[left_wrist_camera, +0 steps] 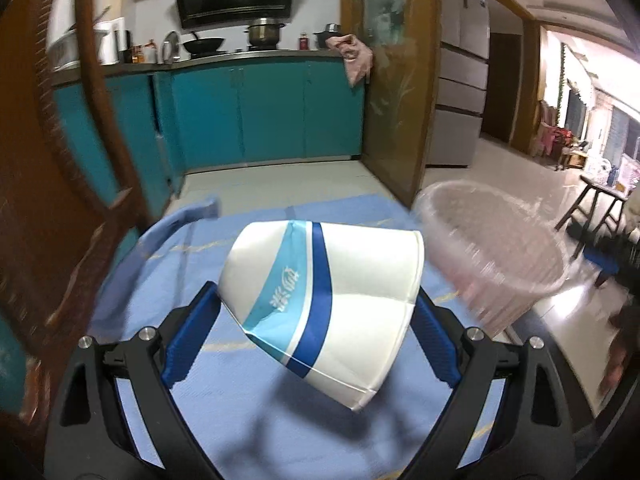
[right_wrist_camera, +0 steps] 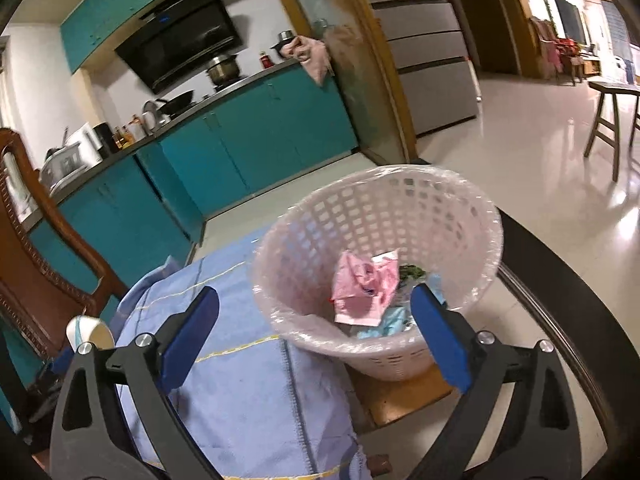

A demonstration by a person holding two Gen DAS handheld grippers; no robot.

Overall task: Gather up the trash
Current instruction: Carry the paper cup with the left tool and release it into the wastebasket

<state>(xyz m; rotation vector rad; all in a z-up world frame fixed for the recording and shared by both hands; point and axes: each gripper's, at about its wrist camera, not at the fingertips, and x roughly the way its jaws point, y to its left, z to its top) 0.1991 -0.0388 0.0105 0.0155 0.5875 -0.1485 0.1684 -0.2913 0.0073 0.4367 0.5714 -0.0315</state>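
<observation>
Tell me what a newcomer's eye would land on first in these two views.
First, the crushed white paper cup with blue stripes, clamped in the left gripper above the blue tablecloth. Next, the pale lattice wastebasket with a clear liner, standing beside the table just ahead of the right gripper, whose jaws stand wide and empty. Crumpled pink paper lies inside it.

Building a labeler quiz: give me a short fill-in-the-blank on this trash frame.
1. The left gripper is shut on a crushed paper ____.
2. The right gripper is ____, with nothing between its fingers.
3. The pink wrapper lies inside the white ____.
4. The tablecloth is ____ in colour.

Missing: cup; open; basket; blue
</observation>
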